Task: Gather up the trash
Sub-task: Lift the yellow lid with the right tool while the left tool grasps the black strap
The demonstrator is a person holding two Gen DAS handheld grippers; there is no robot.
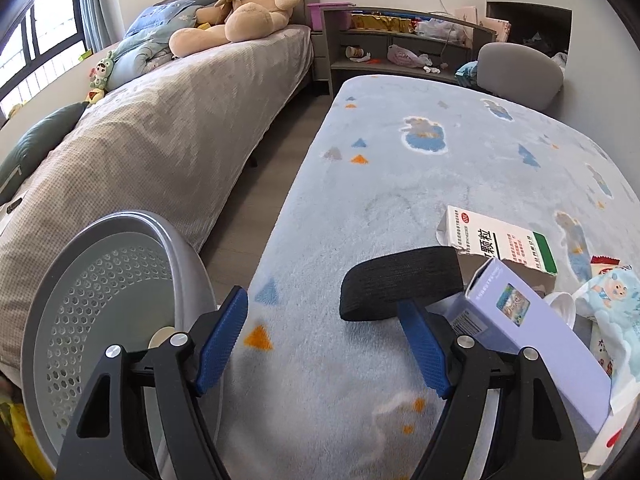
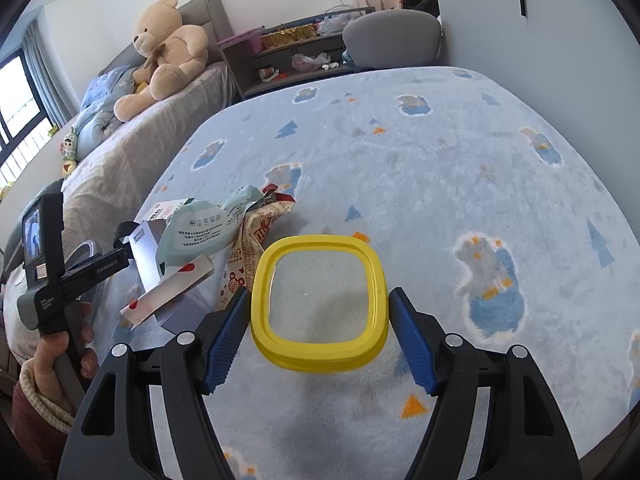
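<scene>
Two handheld tongs work over a pale blue fleece blanket point(image 2: 400, 184) that covers a flat surface beside a grey bed point(image 1: 160, 128).

The right tongs point(image 2: 320, 332) hold a yellow-rimmed square lid point(image 2: 320, 304) with a clear centre. Both blue pads sit at its left and right edges, apparently pressing it, though the right contact is hard to confirm. The lid lies nearly flat, its face tilted up toward the camera, with no clear long axis.

The left tongs point(image 1: 324, 344) are open and empty, hovering over bare blanket. At about nine o'clock from them stands a grey perforated waste bin point(image 1: 116, 300), its mouth tipped toward the tongs, probably so trash can be dropped in easily.

At three o'clock lies the trash pile: a lavender carton point(image 1: 536, 336) with its long axis running from eleven to five o'clock, a torn white medicine box point(image 1: 500, 240), crumpled snack wrappers point(image 1: 608, 304) and a black band point(image 1: 400, 288).
</scene>
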